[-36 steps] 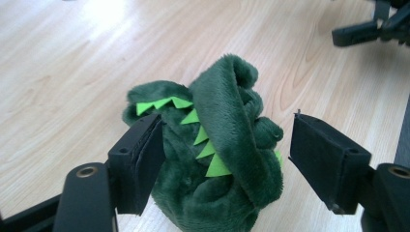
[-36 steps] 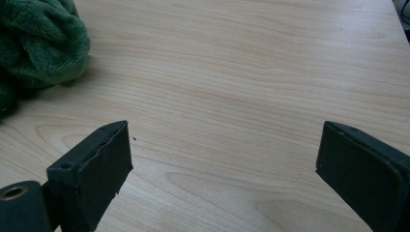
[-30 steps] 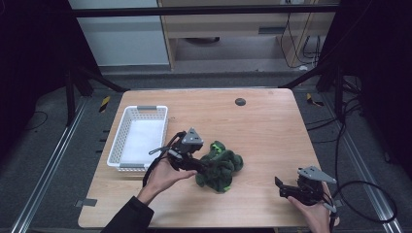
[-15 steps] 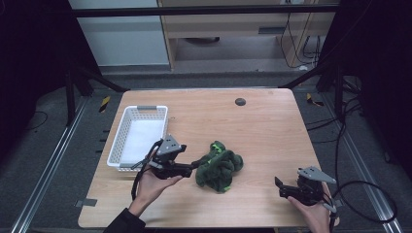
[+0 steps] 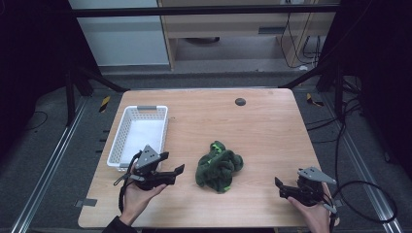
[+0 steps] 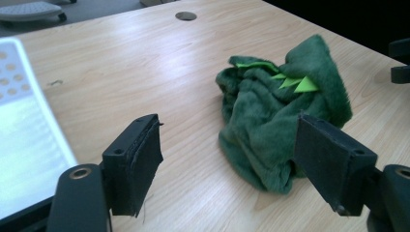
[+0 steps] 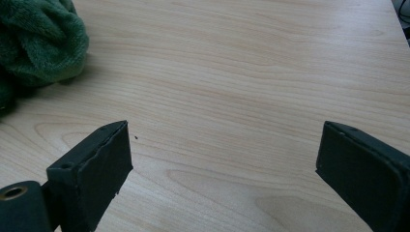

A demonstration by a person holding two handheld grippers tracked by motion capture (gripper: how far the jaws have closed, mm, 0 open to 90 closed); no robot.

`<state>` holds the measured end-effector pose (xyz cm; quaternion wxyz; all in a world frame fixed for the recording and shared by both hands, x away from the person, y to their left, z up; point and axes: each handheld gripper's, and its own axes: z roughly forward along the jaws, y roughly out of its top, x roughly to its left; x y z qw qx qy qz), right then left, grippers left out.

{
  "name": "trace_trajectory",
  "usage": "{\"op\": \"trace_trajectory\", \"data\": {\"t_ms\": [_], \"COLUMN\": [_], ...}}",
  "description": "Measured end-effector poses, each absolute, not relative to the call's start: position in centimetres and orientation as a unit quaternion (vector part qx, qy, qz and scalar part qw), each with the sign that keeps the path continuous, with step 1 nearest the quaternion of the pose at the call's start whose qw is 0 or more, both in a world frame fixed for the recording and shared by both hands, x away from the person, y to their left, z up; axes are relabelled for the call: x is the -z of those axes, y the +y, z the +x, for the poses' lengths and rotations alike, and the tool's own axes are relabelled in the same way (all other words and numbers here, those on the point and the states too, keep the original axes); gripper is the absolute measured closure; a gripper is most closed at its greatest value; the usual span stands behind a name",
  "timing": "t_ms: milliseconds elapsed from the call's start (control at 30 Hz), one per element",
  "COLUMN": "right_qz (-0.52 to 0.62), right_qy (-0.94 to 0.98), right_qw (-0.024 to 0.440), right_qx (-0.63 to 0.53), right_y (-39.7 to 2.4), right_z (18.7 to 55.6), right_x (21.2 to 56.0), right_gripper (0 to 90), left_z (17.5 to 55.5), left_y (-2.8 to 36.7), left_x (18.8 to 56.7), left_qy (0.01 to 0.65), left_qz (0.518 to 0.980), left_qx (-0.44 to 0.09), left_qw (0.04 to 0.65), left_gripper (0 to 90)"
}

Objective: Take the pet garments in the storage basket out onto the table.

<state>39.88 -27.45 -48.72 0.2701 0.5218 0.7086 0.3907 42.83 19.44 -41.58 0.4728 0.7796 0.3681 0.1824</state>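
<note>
Wooden table (image 5: 272, 131), green cloth (image 5: 218, 166) beside left tool (image 5: 173, 169)

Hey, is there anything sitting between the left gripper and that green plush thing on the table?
Nothing visible. The left gripper has its jaws open and aimed at the green plush toy, with only bare table between them. The white basket sits off to the gripper's side, out of the path.

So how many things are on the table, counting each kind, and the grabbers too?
Green plush toy: 1
White basket: 1
Grippers, left gripper and right gripper, both open and holding nothing: 2
Total: 4
</note>
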Motion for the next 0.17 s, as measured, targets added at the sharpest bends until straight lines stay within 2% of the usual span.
{"op": "trace_trajectory", "data": {"t_ms": [167], "right_qz": [0.52], "right_qy": [0.709], "right_qw": [0.271], "right_qx": [-0.391], "right_y": [-27.39], "right_z": [39.79], "right_x": [48.73], "right_gripper": [5.6], "left_z": [42.31], "left_y": [20.42], "left_x": [42.37], "left_qy": [0.377], "left_qz": [0.778], "left_qx": [-0.184], "left_qw": [0.468], "left_gripper": [25.2]}}
